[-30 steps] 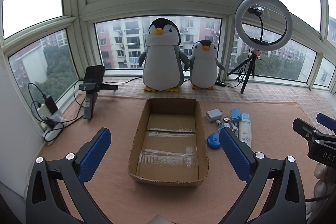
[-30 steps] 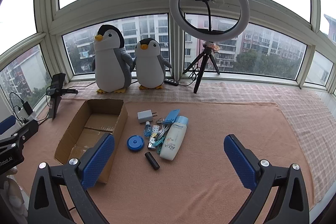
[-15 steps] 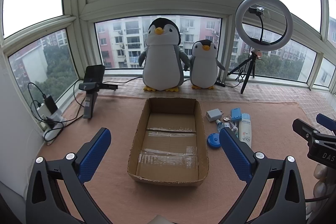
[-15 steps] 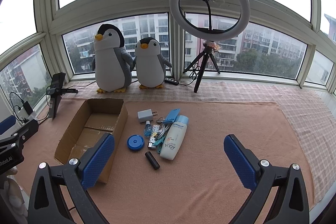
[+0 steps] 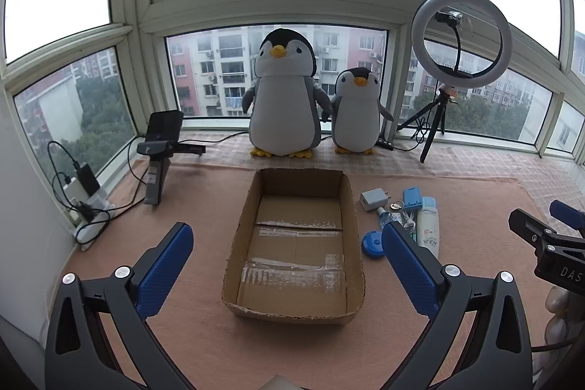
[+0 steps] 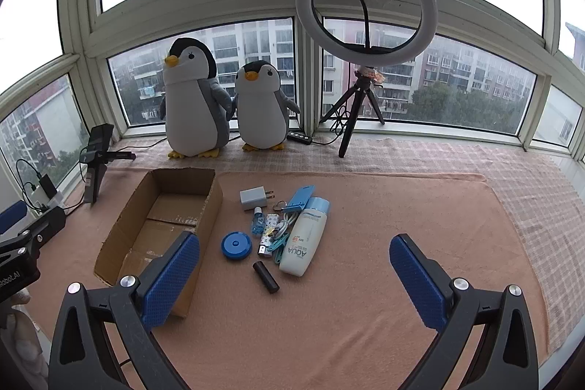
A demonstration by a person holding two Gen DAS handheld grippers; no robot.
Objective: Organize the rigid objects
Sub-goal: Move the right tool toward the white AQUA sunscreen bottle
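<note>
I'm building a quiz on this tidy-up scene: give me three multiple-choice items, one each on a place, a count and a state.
1. Where does the blue round case lie?
A. inside the cardboard box
B. on the mat beside the cardboard box
C. on the windowsill

2. How many plush penguins stand at the window?
A. one
B. two
C. three

3. What does the right claw hold?
A. nothing, open
B. the sunscreen bottle
C. the black tube

Key: 1 B, it rests on the mat right of the cardboard box; 2 B, a large penguin and a small penguin; 3 A, nothing lies between its pads.

Left gripper (image 5: 287,256); right gripper (image 6: 294,267); both agape
</note>
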